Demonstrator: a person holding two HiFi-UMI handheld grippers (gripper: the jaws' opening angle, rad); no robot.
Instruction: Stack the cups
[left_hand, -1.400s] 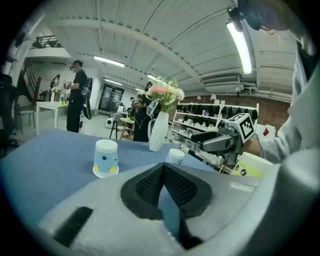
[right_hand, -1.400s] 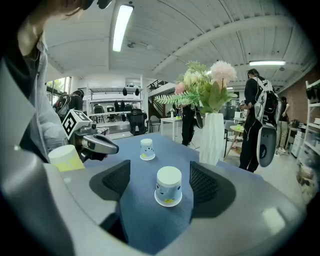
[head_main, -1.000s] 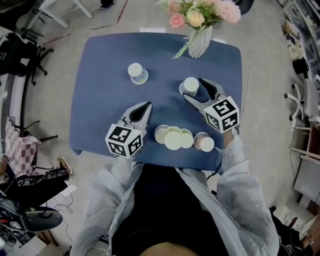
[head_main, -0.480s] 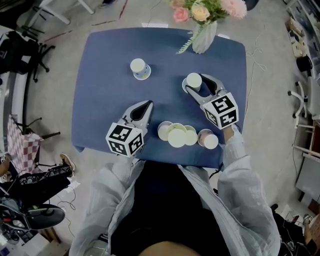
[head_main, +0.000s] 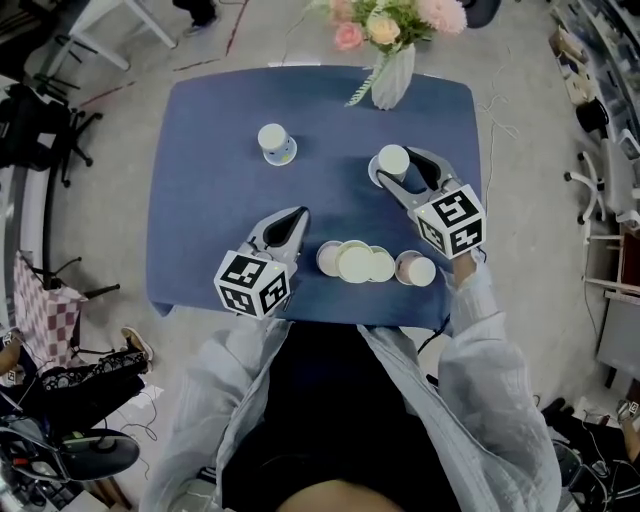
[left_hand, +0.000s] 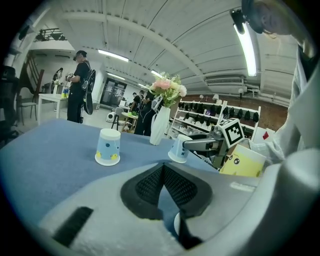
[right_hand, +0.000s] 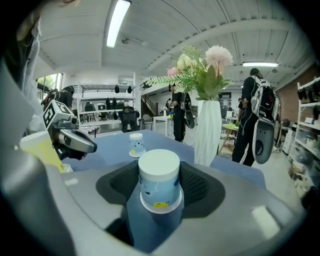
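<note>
A white paper cup (head_main: 392, 161) with a blue print stands upside down at the table's right. My right gripper (head_main: 394, 176) is shut on it, one pad on each side of the cup (right_hand: 159, 176). A second upside-down cup (head_main: 275, 143) stands apart at the back left, also seen as the small cup (left_hand: 108, 146). Several cups (head_main: 354, 263) sit open side up in a row at the front edge, with one more cup (head_main: 415, 269) to their right. My left gripper (head_main: 294, 219) hovers left of the row, shut and holding nothing.
A white vase (head_main: 391, 78) of pink and yellow flowers stands at the back edge of the blue table (head_main: 210, 220), close behind the held cup. People and shelves fill the room beyond. Chairs stand on the floor around the table.
My right gripper's jaws have closed in from wide apart onto the upside-down cup. The left gripper has stayed put.
</note>
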